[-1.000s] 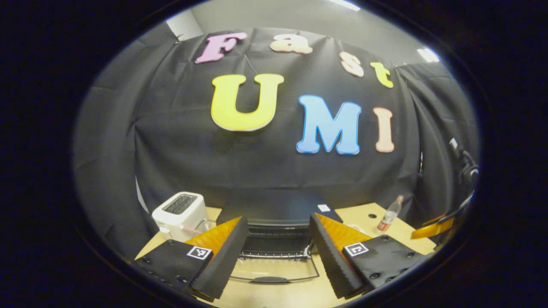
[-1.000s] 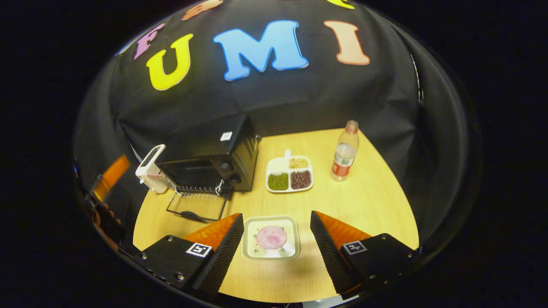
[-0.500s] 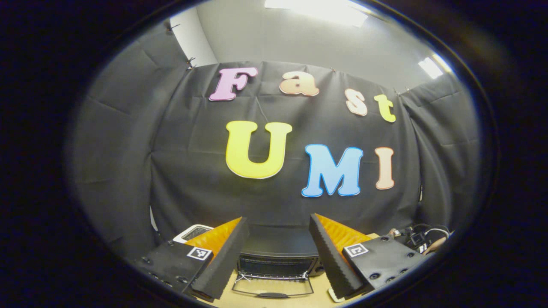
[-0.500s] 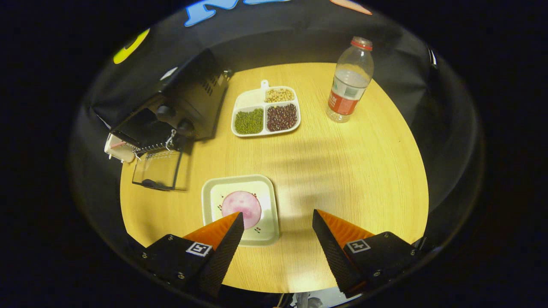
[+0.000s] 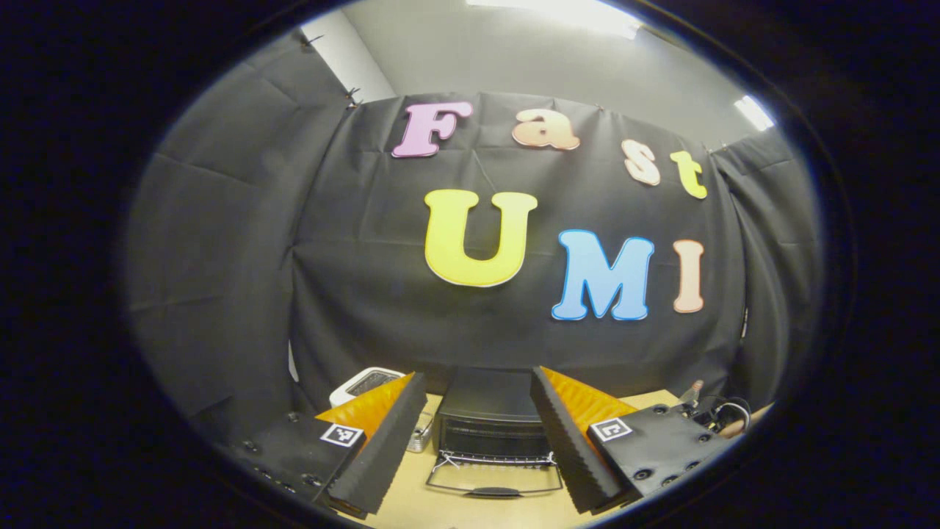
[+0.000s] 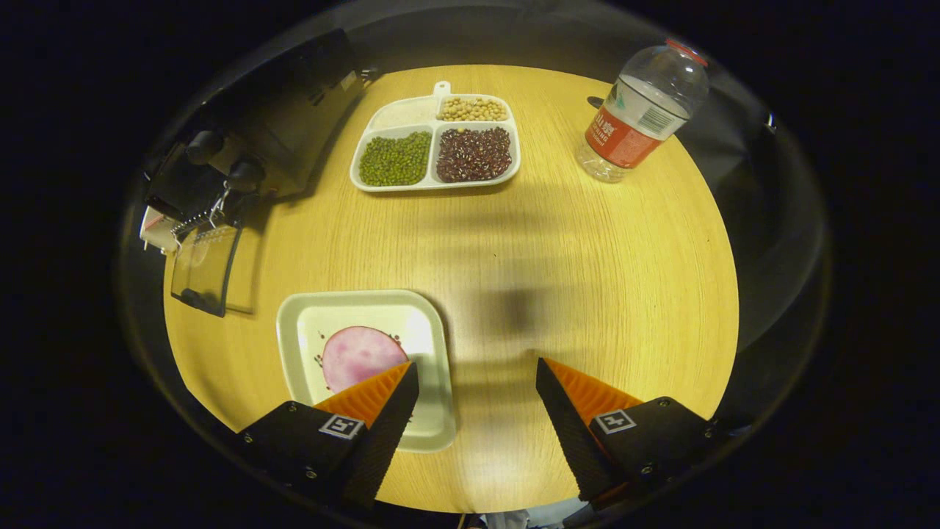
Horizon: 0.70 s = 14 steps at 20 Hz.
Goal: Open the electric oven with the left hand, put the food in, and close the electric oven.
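Note:
The black electric oven (image 5: 493, 422) stands ahead in the left gripper view, its glass door (image 5: 493, 481) folded down flat on the table. My left gripper (image 5: 477, 389) is open and empty, held back from the oven and pointing above it. In the right gripper view the oven (image 6: 242, 147) sits at the far left with the lowered door (image 6: 205, 266) in front. A square white plate (image 6: 367, 353) carries a round pink slice of food (image 6: 356, 356). My right gripper (image 6: 476, 376) hovers open above the plate's right edge, one finger overlapping the plate.
A divided white dish (image 6: 437, 139) of green, red and pale beans lies behind the plate. A water bottle (image 6: 640, 110) stands at the far right. A white toaster (image 5: 363, 382) sits left of the oven. The round wooden table (image 6: 587, 294) has bare surface in the middle.
The right gripper has dropped and tilted down over the plate, which now lies under its left finger. The left gripper has pulled back from the open oven and swung slightly.

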Available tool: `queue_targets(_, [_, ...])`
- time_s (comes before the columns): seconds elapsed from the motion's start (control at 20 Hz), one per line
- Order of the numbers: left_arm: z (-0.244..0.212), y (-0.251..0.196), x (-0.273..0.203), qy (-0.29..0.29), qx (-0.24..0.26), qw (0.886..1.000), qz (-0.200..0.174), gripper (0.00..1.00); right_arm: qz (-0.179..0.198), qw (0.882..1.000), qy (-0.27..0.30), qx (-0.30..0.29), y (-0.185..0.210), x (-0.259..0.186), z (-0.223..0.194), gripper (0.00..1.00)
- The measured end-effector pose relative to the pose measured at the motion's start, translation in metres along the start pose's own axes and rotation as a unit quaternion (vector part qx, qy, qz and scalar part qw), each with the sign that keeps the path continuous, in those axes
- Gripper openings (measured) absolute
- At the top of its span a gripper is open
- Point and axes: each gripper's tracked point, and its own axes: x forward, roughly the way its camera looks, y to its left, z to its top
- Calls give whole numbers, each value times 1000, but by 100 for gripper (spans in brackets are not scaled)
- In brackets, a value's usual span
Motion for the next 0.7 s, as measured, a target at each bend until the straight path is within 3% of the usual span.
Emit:
queue_targets(0.1, [-1, 1, 1, 1, -1, 1000, 2, 91, 1, 1000, 7, -4, 5, 6, -4, 98])
queue_targets(0.25, [-3, 0, -1, 6, 2, 1000, -1, 91, 11, 1000, 5, -2, 12, 10, -6, 97])
queue_targets(0.3, [-3, -1, -3, 5, 2, 1000, -3, 91, 17, 1000, 4, -4, 14, 10, -4, 81])
queue_targets(0.35, [-5, -4, -2, 5, 0, 1000, -6, 91, 32, 999, 4, -1, 19, 14, -7, 78])
queue_targets(0.4, [-5, -6, -1, 6, -1, 1000, -9, 97, 42, 999, -2, 6, 20, 13, -4, 69])
queue_targets(0.45, [-7, -8, -1, 5, -2, 1000, -11, 91, 43, 999, -1, 23, 20, 19, -6, 55])
queue_targets(0.5, [-6, -8, -2, 5, -2, 1000, -12, 91, 52, 998, 14, 22, 22, 23, -9, 22])
queue_targets(0.55, [-7, -8, -1, 5, -3, 1000, -13, 91, 56, 998, 7, 20, 16, 14, -1, 22])
queue_targets(0.6, [-6, -8, -1, 4, -3, 1000, -13, 91, 55, 998, 19, 21, 18, 46, -18, 11])
queue_targets(0.65, [-7, -7, -2, 4, -4, 1000, -13, 91, 66, 997, 10, 26, 14, 4, -2, 0])
queue_targets(0.7, [-6, -6, -3, 4, -4, 1000, -13, 91, 74, 997, 14, 30, 16, 12, -8, 0])
